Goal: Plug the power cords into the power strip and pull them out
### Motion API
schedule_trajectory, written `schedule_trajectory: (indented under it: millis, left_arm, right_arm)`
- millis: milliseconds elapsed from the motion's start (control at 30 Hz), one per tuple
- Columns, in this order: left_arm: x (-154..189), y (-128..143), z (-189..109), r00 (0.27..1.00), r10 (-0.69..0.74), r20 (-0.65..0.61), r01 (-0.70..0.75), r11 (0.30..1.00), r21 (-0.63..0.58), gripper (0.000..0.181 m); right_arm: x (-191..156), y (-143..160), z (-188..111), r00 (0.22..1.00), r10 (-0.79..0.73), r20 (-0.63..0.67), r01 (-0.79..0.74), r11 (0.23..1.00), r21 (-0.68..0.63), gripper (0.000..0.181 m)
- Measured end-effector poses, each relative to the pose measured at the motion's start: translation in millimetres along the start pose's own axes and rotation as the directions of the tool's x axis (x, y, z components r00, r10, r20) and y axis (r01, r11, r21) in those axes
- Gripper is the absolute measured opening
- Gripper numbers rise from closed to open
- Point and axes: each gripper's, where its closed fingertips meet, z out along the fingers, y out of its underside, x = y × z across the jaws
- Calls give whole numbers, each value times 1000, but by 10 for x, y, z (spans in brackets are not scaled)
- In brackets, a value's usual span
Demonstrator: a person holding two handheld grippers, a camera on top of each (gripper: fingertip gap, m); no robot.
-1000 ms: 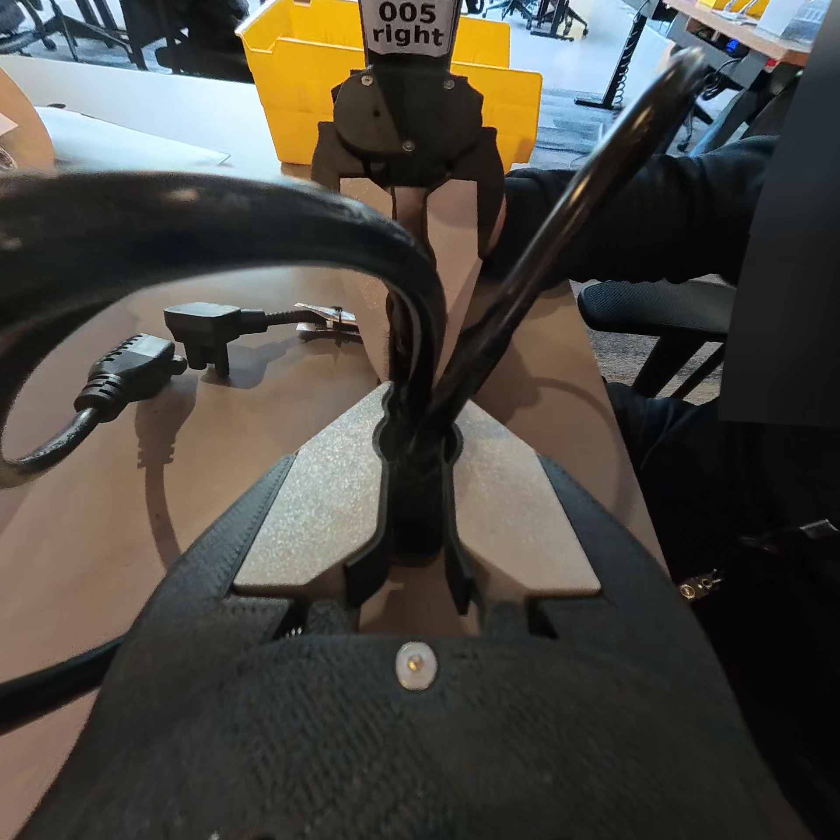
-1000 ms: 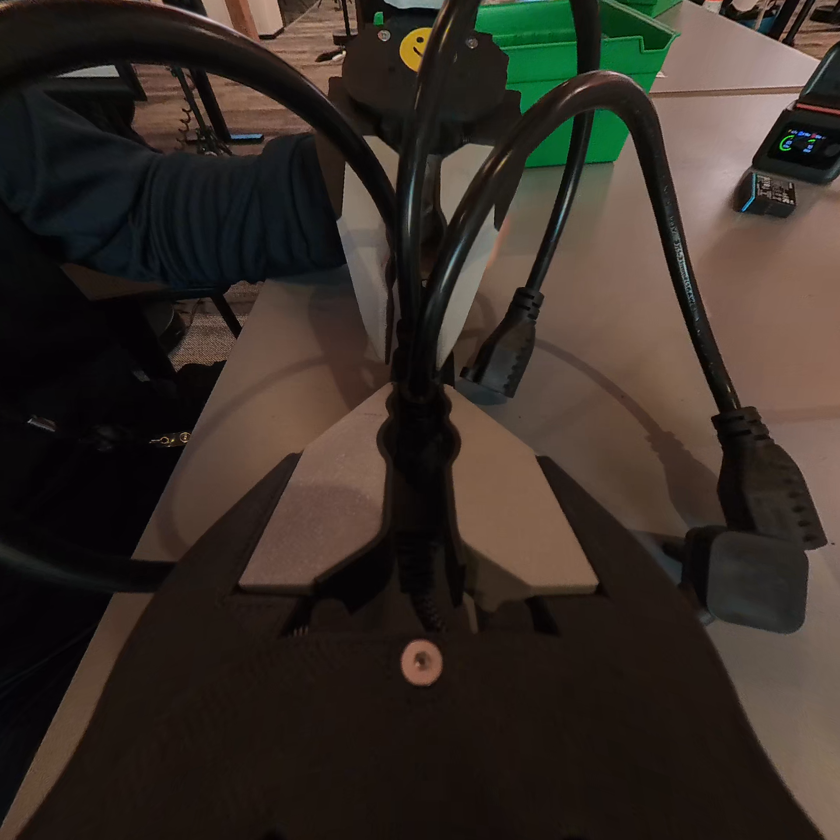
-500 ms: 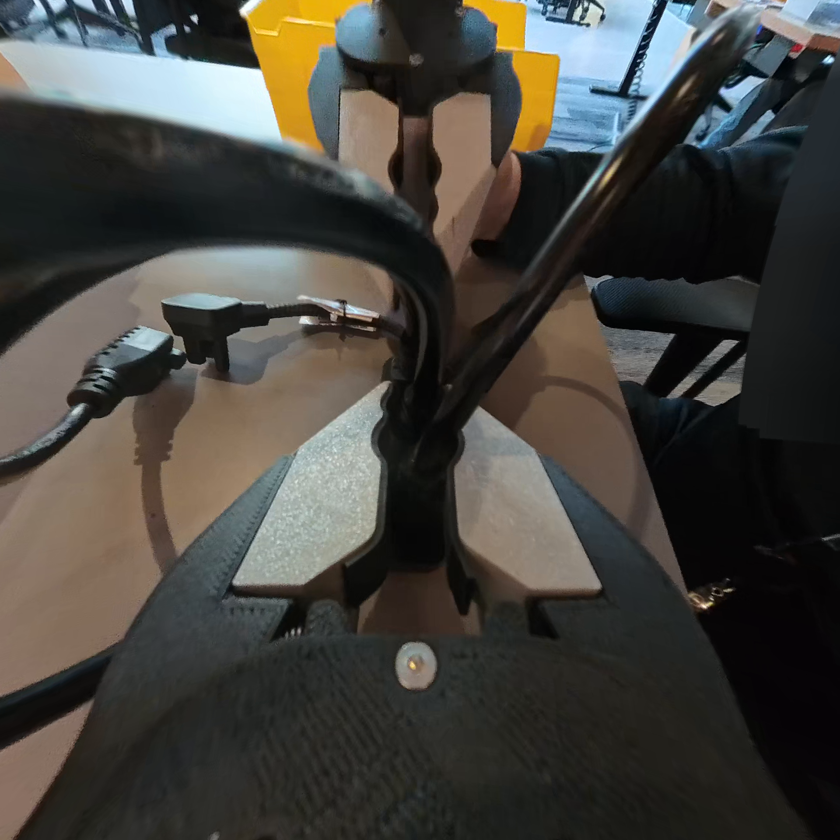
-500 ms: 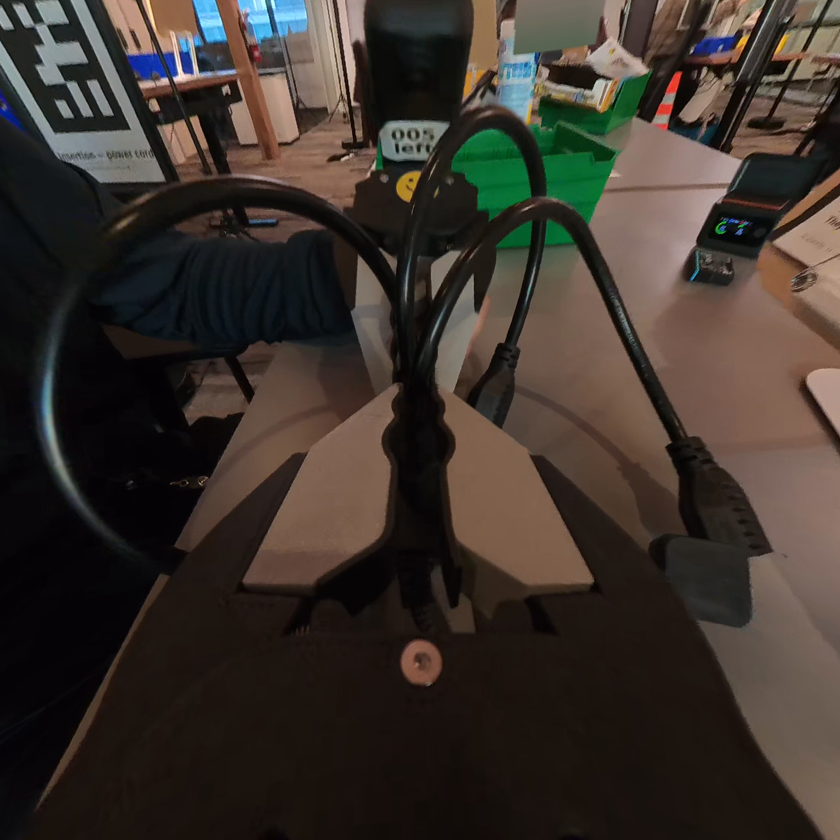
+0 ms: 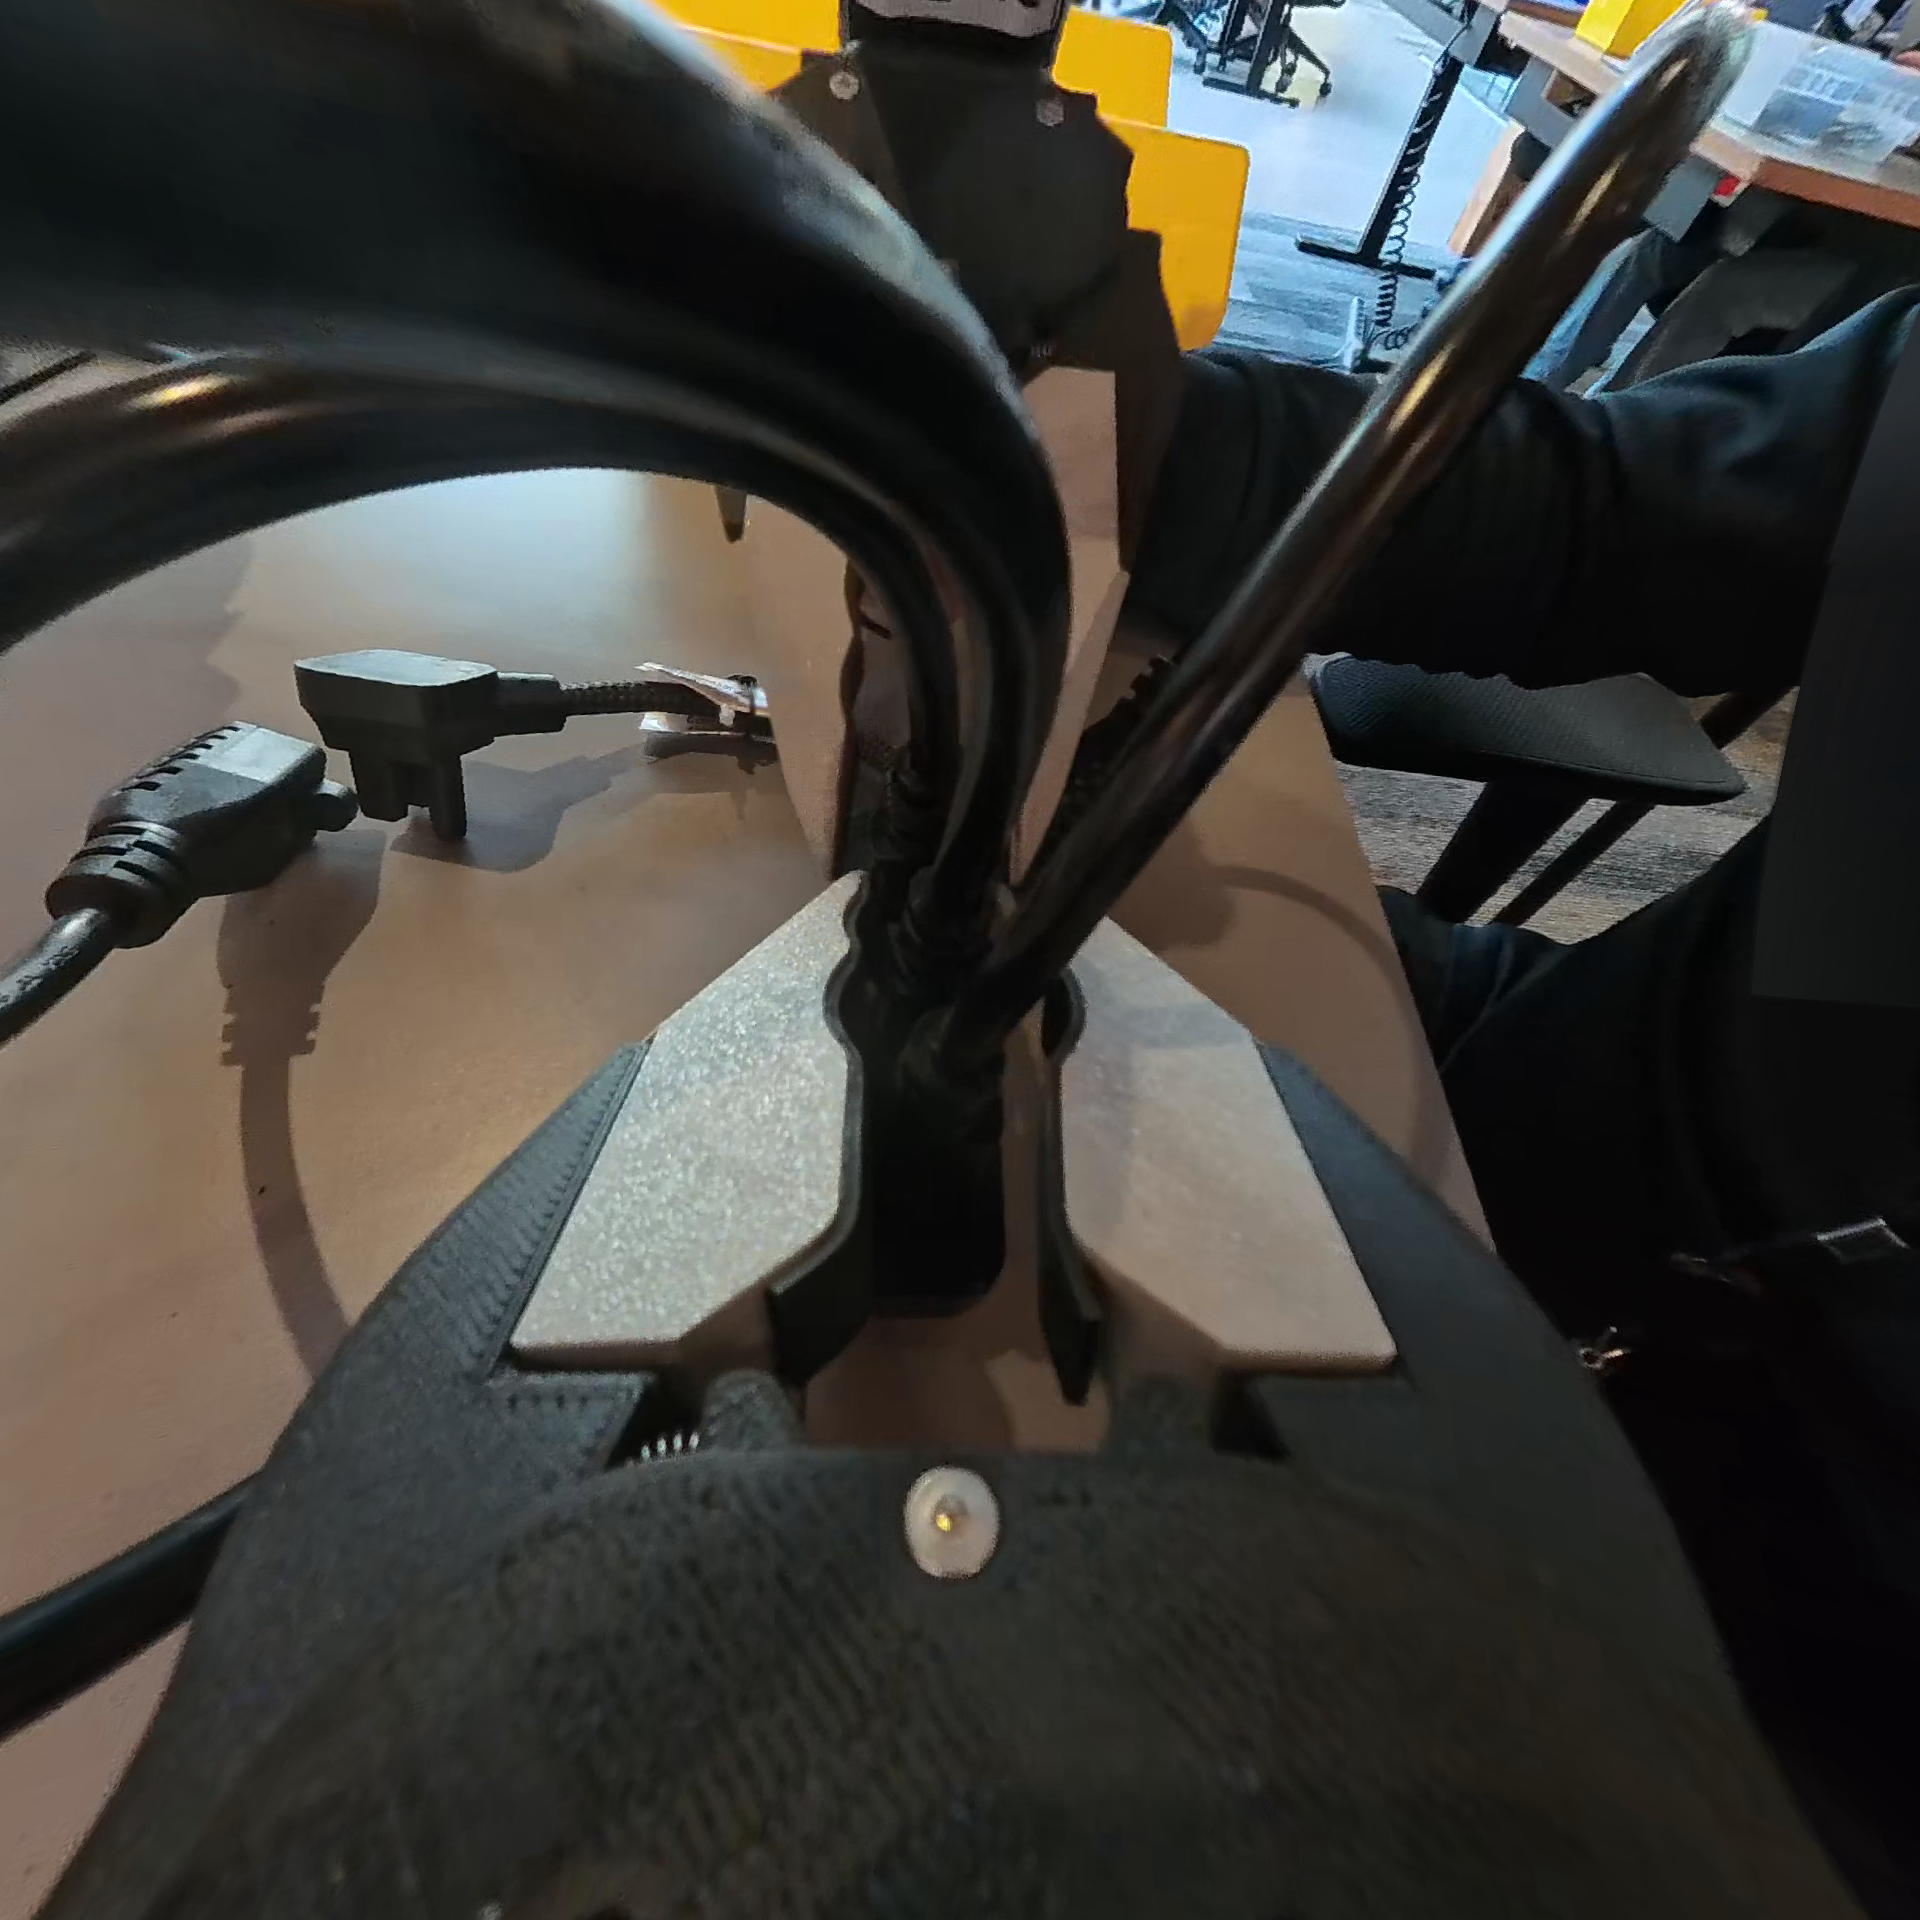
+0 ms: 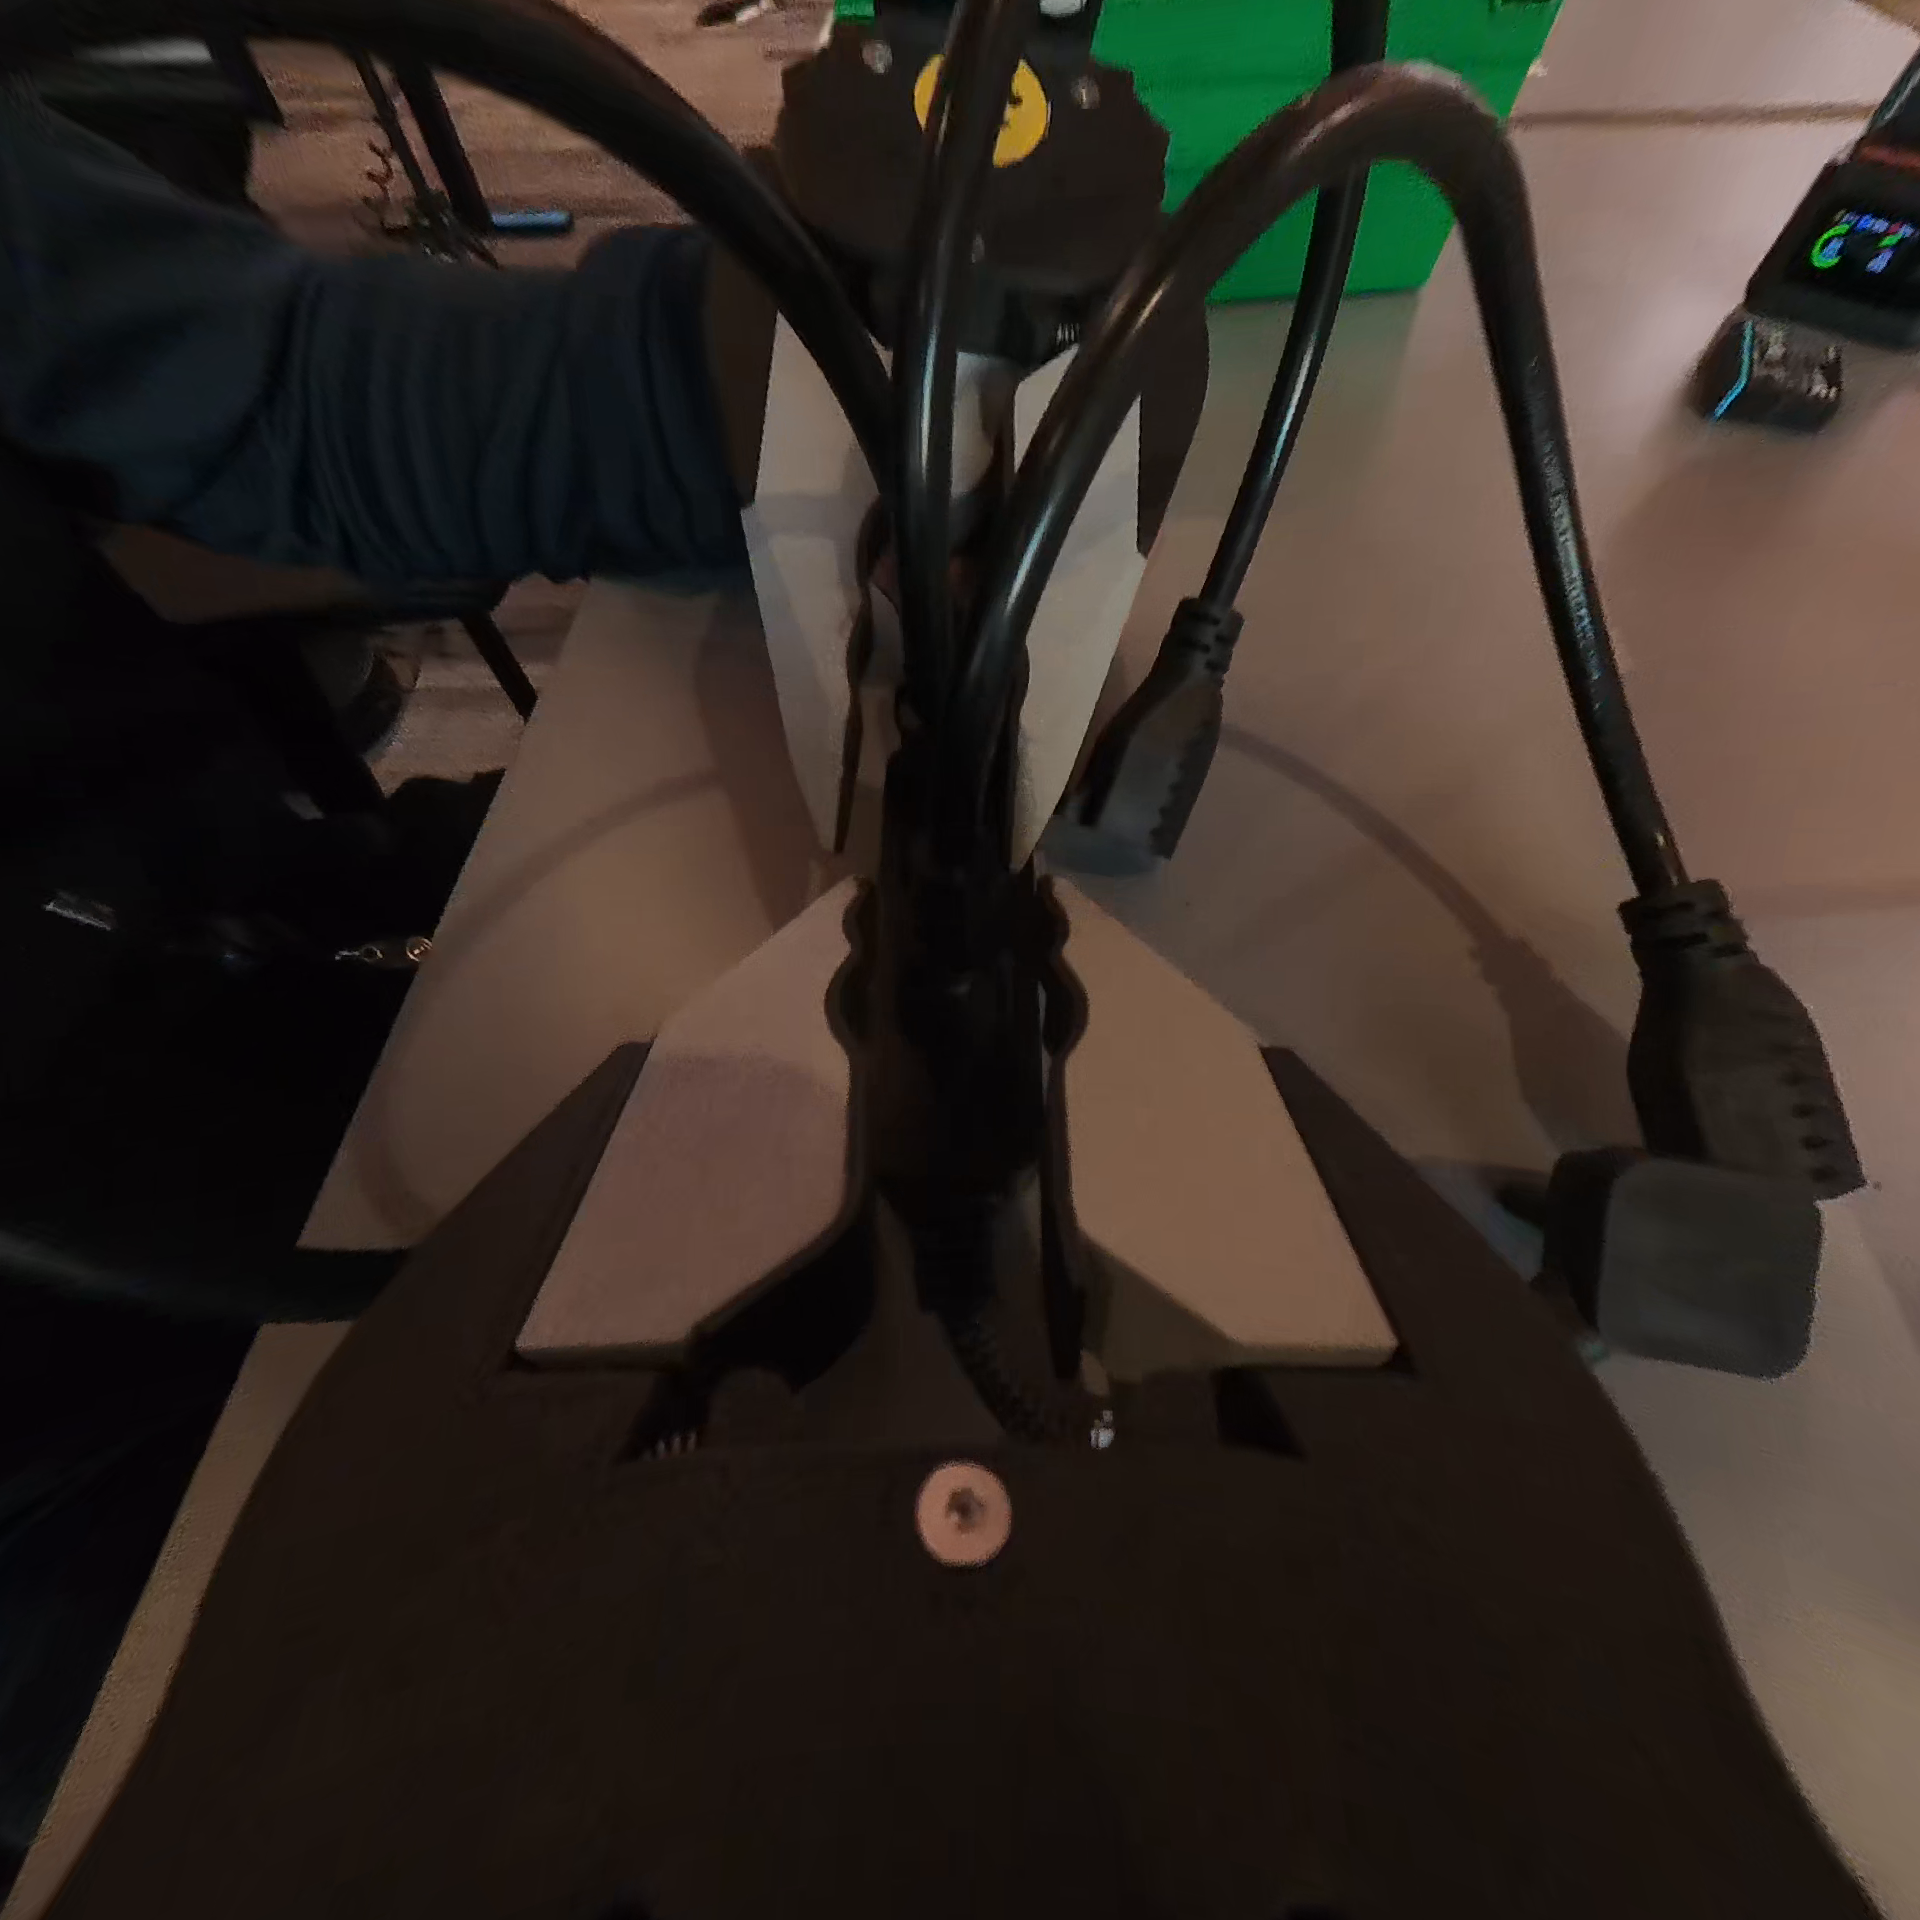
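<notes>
Both grippers are shut on one bundle of black power cords (image 5: 997, 644) and face each other over the tan table (image 5: 499, 1060). My left gripper (image 5: 961, 935) clamps the bundle low, with cord loops arching up and left. The right gripper's body (image 5: 987, 208) shows opposite it. My right gripper (image 6: 954, 904) clamps the same bundle (image 6: 956, 582), and the left gripper's body (image 6: 977, 177) shows opposite. An angled plug (image 5: 405, 707) and a ribbed connector (image 5: 197, 810) lie on the table. Another connector (image 6: 1143, 758) hangs free. No power strip is in view.
A yellow bin (image 5: 1164, 208) stands behind in the left wrist view, a green bin (image 6: 1340, 156) in the right wrist view. A small device with a lit screen (image 6: 1860, 260) sits far right. A dark sleeve (image 6: 416, 416) and chair (image 5: 1538, 727) are at the table edge. Left and right tips are no more than a few centimetres apart. The angled plug (image 5: 405, 707) lies around 11 centimetres away from my right fingertips. It turns up in the right wrist view (image 6: 1632, 1187) as well. My right gripper's tips are some 12 centimetres from the ribbed connector (image 5: 197, 810). Look for it in the right wrist view (image 6: 1700, 1002) too.
Both grippers stay shut on the bundle. The right view tilted up, then back down. The opposite gripper now looks nearer, and the cord loops have shifted.
</notes>
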Motion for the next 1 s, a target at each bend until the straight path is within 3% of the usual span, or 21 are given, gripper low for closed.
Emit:
schedule_trajectory:
  millis: [133, 233, 333, 400, 1000]
  left_arm:
    - [-62, 77, 17, 999, 24, 42, -22, 998, -54, 32]
    - [-144, 125, -6, 988, 111, 109, -97, 988, -123, 38]
    - [-106, 158, 32, 986, 133, 103, -120, 985, -125, 32]
    - [-106, 304, 114, 989, 124, 87, -105, 974, -200, 35]
    - [-112, 305, 182, 987, 133, 90, -112, 972, -204, 37]
  right_arm:
    - [2, 16, 24, 1000, -27, -16, 27, 999, -19, 27]
    - [15, -95, -51, 999, -34, -30, 35, 999, 42, 23]
    - [48, -184, -151, 999, -17, -41, 20, 995, 98, 20]
    - [30, -196, -164, 999, -17, -31, 20, 994, 104, 17]
    - [5, -115, -47, 999, -41, -32, 42, 998, 41, 13]
